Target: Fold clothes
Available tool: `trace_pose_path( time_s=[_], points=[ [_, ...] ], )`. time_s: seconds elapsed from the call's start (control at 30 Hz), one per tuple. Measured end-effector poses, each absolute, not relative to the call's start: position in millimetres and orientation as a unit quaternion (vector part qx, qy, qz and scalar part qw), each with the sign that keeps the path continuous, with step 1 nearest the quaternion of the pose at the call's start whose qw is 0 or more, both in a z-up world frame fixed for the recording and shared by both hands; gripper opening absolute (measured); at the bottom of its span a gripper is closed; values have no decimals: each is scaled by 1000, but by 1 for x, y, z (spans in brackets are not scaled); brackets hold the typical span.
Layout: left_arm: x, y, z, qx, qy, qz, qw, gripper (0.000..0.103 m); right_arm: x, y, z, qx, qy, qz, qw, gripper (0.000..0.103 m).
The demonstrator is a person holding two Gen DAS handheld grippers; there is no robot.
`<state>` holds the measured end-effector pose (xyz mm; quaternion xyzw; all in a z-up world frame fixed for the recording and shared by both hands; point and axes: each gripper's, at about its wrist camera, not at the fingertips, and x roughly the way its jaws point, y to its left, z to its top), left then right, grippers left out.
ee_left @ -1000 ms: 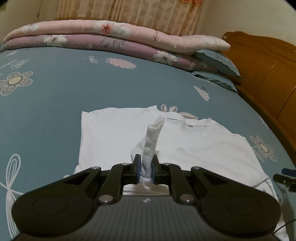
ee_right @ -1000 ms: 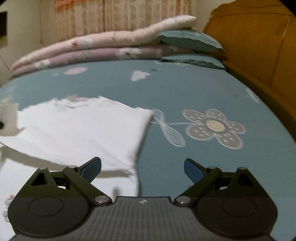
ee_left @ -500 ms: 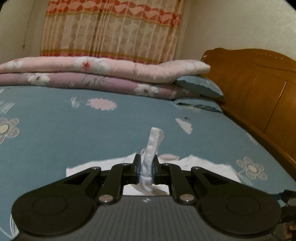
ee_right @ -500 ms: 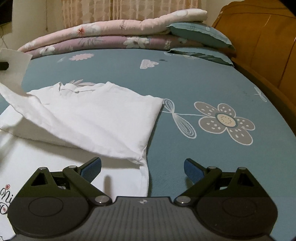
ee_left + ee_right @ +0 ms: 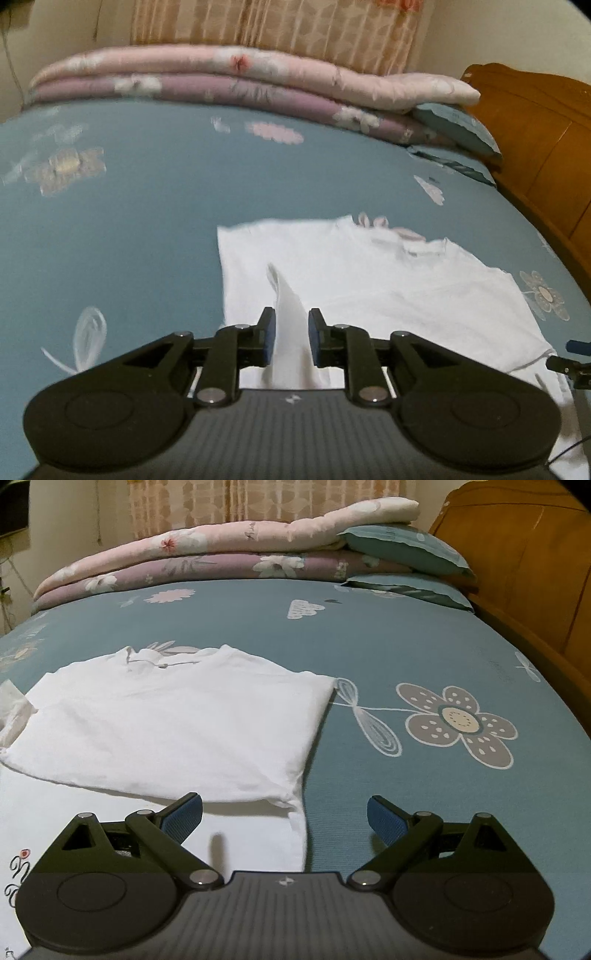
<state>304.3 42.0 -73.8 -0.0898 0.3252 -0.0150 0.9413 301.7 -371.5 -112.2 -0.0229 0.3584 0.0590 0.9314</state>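
A bed [image 5: 424, 646] in a teal flowered sheet carries a white T-shirt [image 5: 184, 731], partly folded. Open sheet lies beyond the shirt toward the stacked quilts [image 5: 221, 554], and beside it toward the wooden headboard [image 5: 535, 572]. The left gripper [image 5: 291, 336] is opening, a peak of shirt cloth between its fingers. The right gripper [image 5: 284, 812] gapes wide, empty, over the shirt's right edge.

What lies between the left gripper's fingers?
A raised fold of the white shirt stands between the opening left gripper fingers, in the left wrist view.
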Motion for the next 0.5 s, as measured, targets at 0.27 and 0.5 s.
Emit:
trace_pose_path(
  time_s=[0.27, 0.5],
  points=[
    [351, 1, -58, -18, 308, -126, 943, 47, 293, -370, -101, -14, 331, 103, 938, 98],
    [418, -47, -111, 49, 385, -219, 896, 46, 291, -371, -97, -7, 319, 117, 941, 98]
  ],
)
